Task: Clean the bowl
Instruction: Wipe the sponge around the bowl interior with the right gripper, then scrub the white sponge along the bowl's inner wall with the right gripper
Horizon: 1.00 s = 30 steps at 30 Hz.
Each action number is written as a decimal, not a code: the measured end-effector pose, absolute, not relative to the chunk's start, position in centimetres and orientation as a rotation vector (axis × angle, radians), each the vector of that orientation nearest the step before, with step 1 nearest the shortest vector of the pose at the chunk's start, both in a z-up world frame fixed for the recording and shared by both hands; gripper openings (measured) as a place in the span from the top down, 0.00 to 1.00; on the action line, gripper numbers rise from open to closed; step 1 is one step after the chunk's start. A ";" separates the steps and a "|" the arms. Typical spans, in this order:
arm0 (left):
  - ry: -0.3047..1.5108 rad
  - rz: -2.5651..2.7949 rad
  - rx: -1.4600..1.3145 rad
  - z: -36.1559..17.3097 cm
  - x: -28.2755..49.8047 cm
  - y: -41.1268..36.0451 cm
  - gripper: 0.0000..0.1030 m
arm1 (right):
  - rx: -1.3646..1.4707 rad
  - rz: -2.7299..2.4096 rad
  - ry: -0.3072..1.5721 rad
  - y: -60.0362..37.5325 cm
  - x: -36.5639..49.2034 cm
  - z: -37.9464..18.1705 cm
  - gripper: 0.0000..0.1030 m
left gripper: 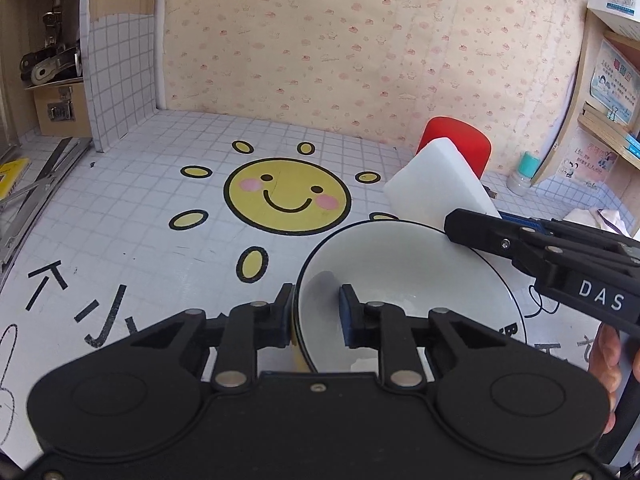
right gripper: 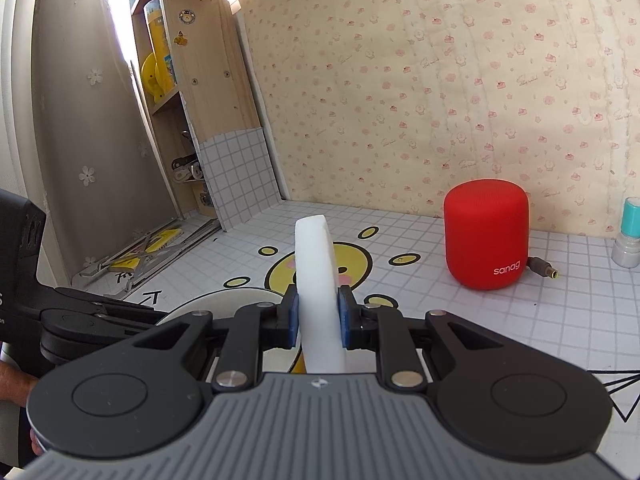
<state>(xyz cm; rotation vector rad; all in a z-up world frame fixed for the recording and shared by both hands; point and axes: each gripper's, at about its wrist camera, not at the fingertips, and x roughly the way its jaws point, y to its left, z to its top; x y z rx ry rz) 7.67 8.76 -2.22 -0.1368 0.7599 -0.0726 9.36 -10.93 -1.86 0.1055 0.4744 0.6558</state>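
A white bowl [left gripper: 404,280] with a thin black rim and a yellow outside is tilted above the tiled table. My left gripper [left gripper: 316,312] is shut on its left rim, one finger inside and one outside. My right gripper [right gripper: 318,316] is shut on a white sponge block [right gripper: 316,280], held on edge. In the left wrist view the sponge [left gripper: 436,192] sits just beyond the bowl's far right rim, with the right gripper [left gripper: 476,228] coming in from the right. In the right wrist view a part of the bowl rim [right gripper: 216,300] shows at the lower left.
A red "sanag" speaker [right gripper: 486,234] stands at the back right, with a cable plug [right gripper: 542,270] beside it. A small teal-capped bottle [right gripper: 628,236] stands at the far right. A sun sticker [left gripper: 286,196] marks the table. Wooden shelves [left gripper: 52,92] flank both sides.
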 end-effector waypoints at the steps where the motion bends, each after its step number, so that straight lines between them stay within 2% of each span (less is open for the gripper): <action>1: 0.761 -0.062 -0.150 -2.2 7.6 8.8 0.78 | 0.101 0.657 0.475 -10.9 9.3 -1.8 0.79; 19: 0.748 -0.021 -0.183 -2.5 6.8 8.5 0.78 | 0.082 0.691 0.515 -8.3 12.4 -1.5 0.79; 30: 0.742 0.007 -0.206 -2.6 6.7 8.4 0.78 | 0.092 0.668 0.486 -9.9 10.9 -1.7 0.79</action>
